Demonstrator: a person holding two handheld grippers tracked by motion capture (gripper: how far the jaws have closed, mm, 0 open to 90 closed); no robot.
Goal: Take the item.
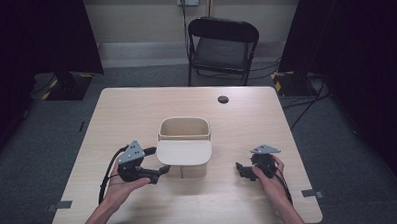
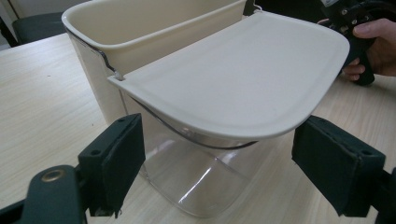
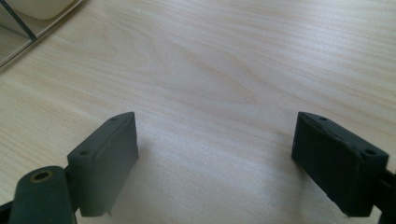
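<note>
A cream container point(image 1: 184, 123) stands at the middle of the table, open at the top. Its flat cream lid point(image 1: 184, 152) hangs out level toward me. In the left gripper view the lid point(image 2: 243, 79) juts over a clear lower body point(image 2: 187, 177) below the cream rim point(image 2: 140, 42). My left gripper point(image 1: 161, 170) sits just left of the lid, and its jaws point(image 2: 224, 163) stand open under the lid's edge, holding nothing. My right gripper point(image 1: 241, 171) rests to the right of the container, open point(image 3: 224, 158) over bare wood.
The light wooden table point(image 1: 136, 109) has a round black cable hole point(image 1: 223, 99) near its far edge. A black folding chair point(image 1: 222, 43) stands behind the table. Dark curtains hang at both sides. The other hand and its gripper point(image 2: 359, 28) show beyond the lid.
</note>
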